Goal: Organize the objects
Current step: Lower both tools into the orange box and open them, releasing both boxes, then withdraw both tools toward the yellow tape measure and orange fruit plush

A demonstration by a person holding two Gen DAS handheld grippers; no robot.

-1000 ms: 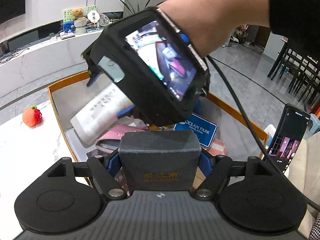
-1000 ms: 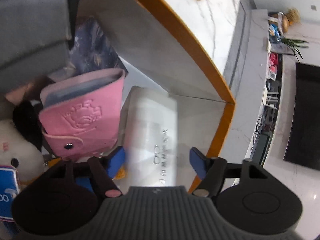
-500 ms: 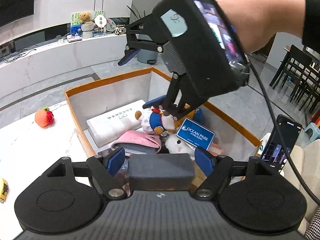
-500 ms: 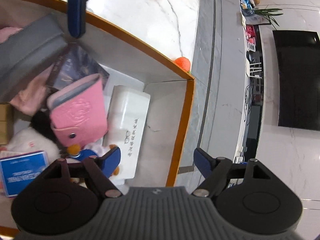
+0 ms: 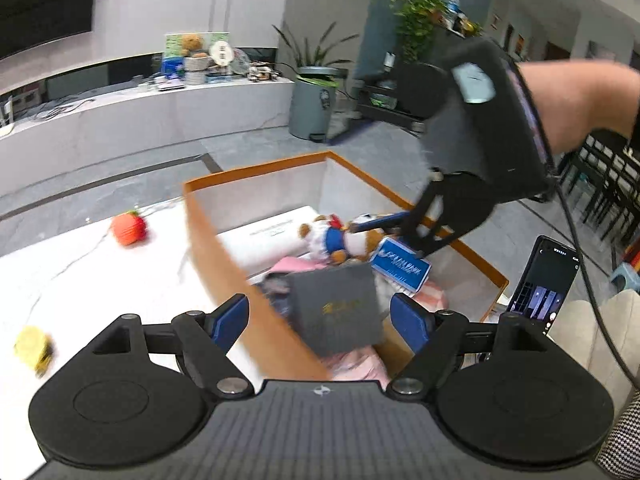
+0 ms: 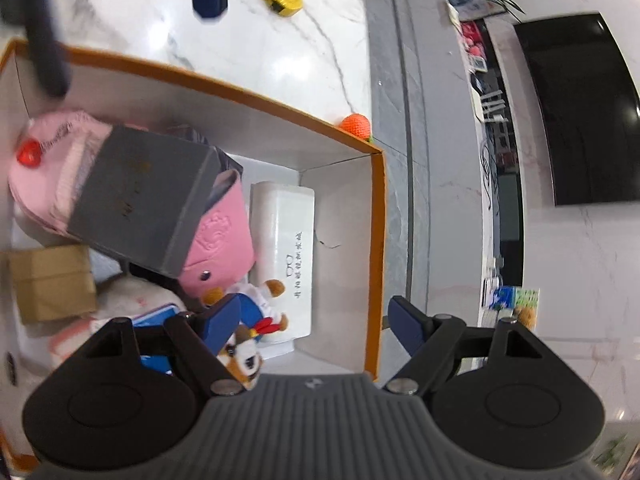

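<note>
above an orange-rimmed box (image 5: 216,236) on a marble table (image 6: 304,36), both claws apart and empty. left claw (image 5: 320,320) spread wide after just opening, blue pads clear on either side of a grey case (image 5: 335,312) lying tilted on the pile inside the box, straight ahead between the fingers but touching neither. beyond the case: a pink pouch (image 6: 218,252), a white glasses box (image 6: 282,256) against the far wall, a small plush in blue and white (image 5: 334,238), a blue card (image 5: 402,266). to the left of the claw, outside the box, a red strawberry toy (image 5: 128,230) and, nearer, a blurred yellow tape measure (image 5: 34,354) on the table. ahead and to the right, right claw (image 5: 372,176) raised over the box, held by a bare forearm (image 5: 580,104); a phone (image 5: 542,280) propped upright at the right.

right claw (image 6: 316,320) likewise just opened, nothing between the pads, one pad over the plush, the other past the box rim. ahead and to its left, the grey case resting askew on the pink pouch and a pink cap (image 6: 48,156), with a small cardboard carton (image 6: 52,280) beside. white glasses box straight ahead, just left of centre. tape measure far ahead on the table, strawberry toy just outside the box corner.
</note>
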